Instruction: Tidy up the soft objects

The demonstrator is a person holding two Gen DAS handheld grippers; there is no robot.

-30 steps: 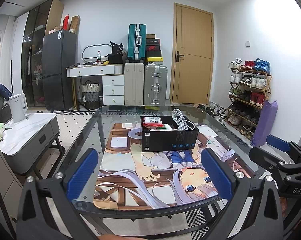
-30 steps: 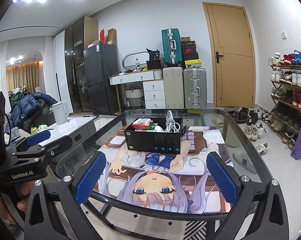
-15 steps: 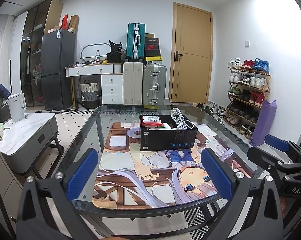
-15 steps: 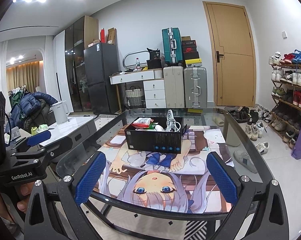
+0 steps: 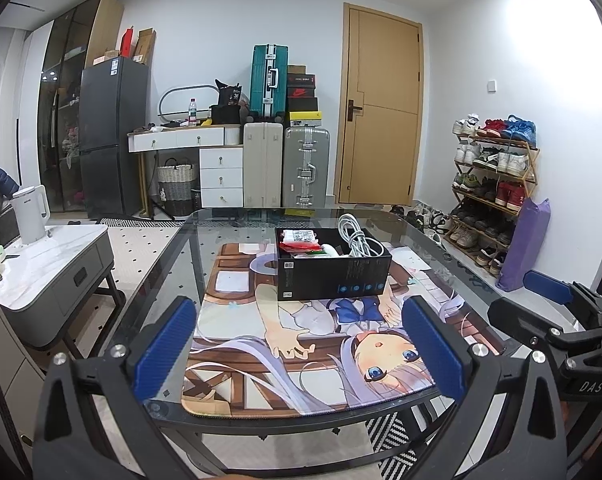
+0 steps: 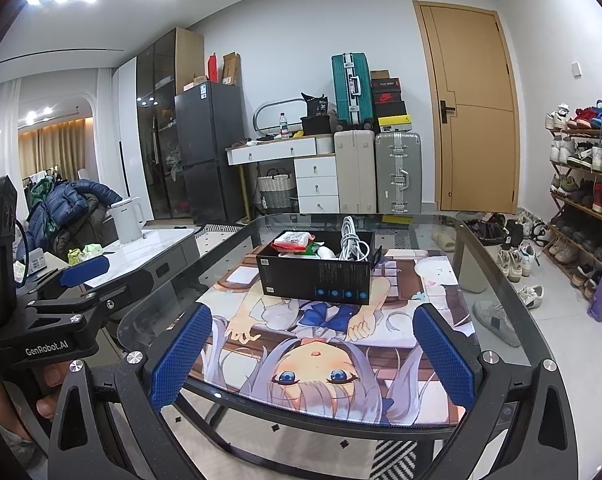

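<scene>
"GenRobot.AI" lettering on left gripper (image 6: 85, 268), "DAS" on right gripper (image 5: 549, 284).

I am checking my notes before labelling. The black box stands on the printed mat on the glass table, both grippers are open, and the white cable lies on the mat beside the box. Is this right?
One detail is wrong. The white cable is coiled inside the black box, at its right end, not on the printed mat; the right wrist view shows it. The glass table, left gripper and right gripper are as stated.
</scene>
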